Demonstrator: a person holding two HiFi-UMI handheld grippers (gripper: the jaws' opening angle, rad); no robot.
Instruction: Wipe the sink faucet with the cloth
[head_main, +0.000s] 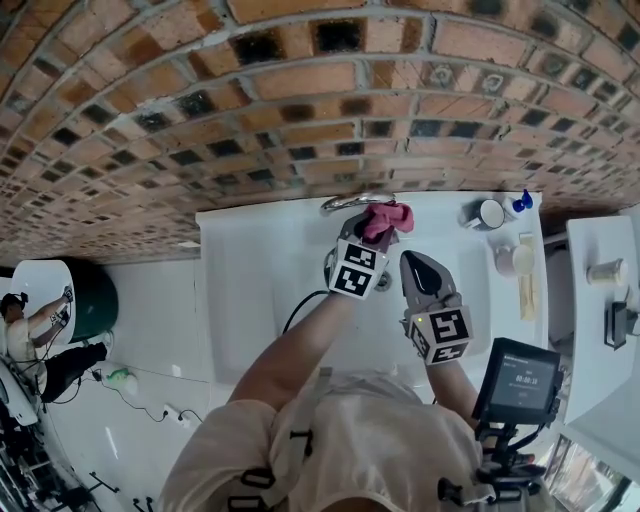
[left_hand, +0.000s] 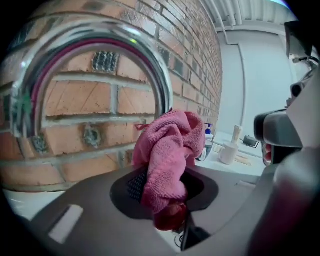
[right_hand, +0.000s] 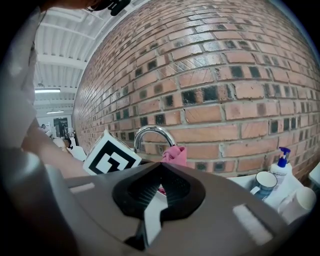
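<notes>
The curved chrome faucet (head_main: 350, 201) rises at the back of the white sink (head_main: 255, 270), against the brick wall. My left gripper (head_main: 372, 236) is shut on a bunched pink cloth (head_main: 386, 218), which sits just in front of and right of the spout. In the left gripper view the cloth (left_hand: 170, 150) stands up between the jaws, close under the faucet's arch (left_hand: 150, 55). My right gripper (head_main: 412, 260) hovers over the basin to the right of the left one, shut and empty. From the right gripper view, faucet (right_hand: 150, 132) and cloth (right_hand: 175, 154) lie ahead.
On the sink's right ledge stand a mug (head_main: 490, 213), a blue-pump soap bottle (head_main: 520, 202), a white cup (head_main: 510, 260) and wooden sticks (head_main: 527, 285). A screen device (head_main: 520, 380) hangs near my right arm. A white shelf (head_main: 600, 300) lies further right.
</notes>
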